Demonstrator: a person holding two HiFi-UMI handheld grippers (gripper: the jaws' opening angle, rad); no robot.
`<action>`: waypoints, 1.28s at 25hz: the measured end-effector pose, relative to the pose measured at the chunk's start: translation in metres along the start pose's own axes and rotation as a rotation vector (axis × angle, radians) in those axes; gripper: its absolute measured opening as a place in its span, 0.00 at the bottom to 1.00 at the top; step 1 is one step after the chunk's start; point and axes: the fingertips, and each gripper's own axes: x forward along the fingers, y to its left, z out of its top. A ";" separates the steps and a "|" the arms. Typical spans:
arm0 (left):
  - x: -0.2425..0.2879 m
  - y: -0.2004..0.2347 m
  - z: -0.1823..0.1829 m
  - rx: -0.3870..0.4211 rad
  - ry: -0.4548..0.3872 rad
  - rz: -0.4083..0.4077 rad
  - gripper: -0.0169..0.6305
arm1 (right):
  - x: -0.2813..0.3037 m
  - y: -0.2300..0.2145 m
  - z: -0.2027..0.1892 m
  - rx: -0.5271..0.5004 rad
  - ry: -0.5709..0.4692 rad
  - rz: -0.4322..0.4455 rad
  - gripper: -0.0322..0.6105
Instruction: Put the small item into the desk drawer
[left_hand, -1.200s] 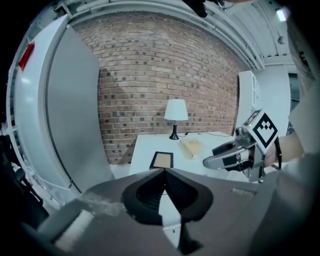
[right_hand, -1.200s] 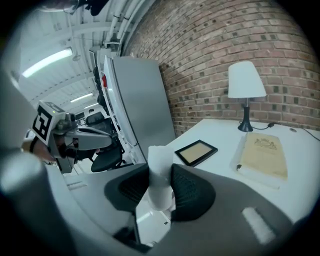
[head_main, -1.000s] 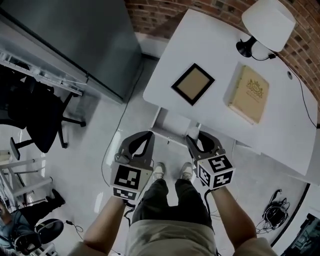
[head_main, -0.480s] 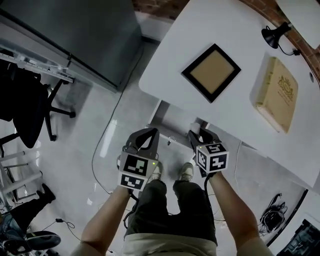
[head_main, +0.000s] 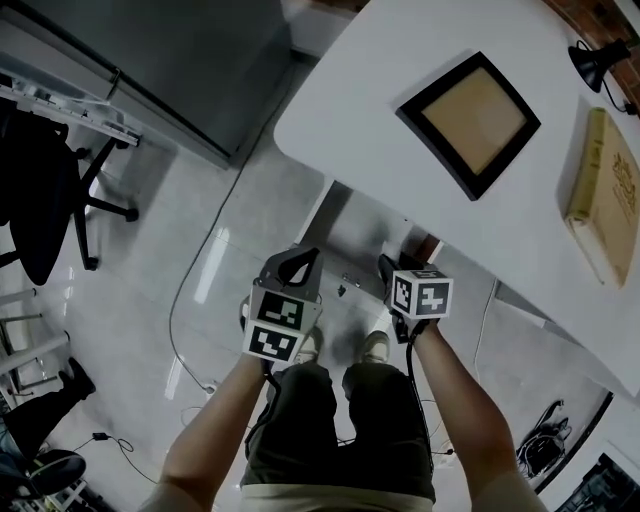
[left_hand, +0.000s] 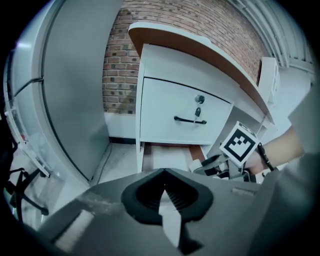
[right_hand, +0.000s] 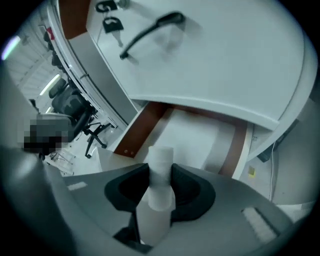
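A small white bottle with a white cap stands upright between the jaws of my right gripper, which is shut on it. Just beyond it lies the open lower drawer, with brown sides and a pale floor. Above that is the closed upper drawer with a black handle and a key. In the left gripper view, the right gripper hovers at the open drawer's right front. My left gripper is shut and empty, back from the drawer. In the head view both grippers sit side by side below the desk edge.
On the desk top lie a black picture frame, a tan book and a black lamp base. A grey cabinet stands to the left, an office chair farther left, and a cable runs over the floor.
The head view has swung down, so the desk top slid up and right in it. Both grippers have come in closer under the desk edge. The bottle stays in the right gripper.
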 end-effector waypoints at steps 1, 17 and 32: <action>0.005 0.002 -0.004 -0.009 0.003 0.004 0.03 | 0.008 -0.003 -0.005 -0.001 0.029 -0.002 0.26; 0.015 0.000 -0.018 -0.067 0.034 -0.009 0.03 | 0.035 -0.045 -0.030 0.134 0.147 -0.188 0.37; -0.096 -0.023 0.047 -0.038 0.019 0.009 0.03 | -0.122 0.025 0.007 0.075 -0.009 -0.093 0.08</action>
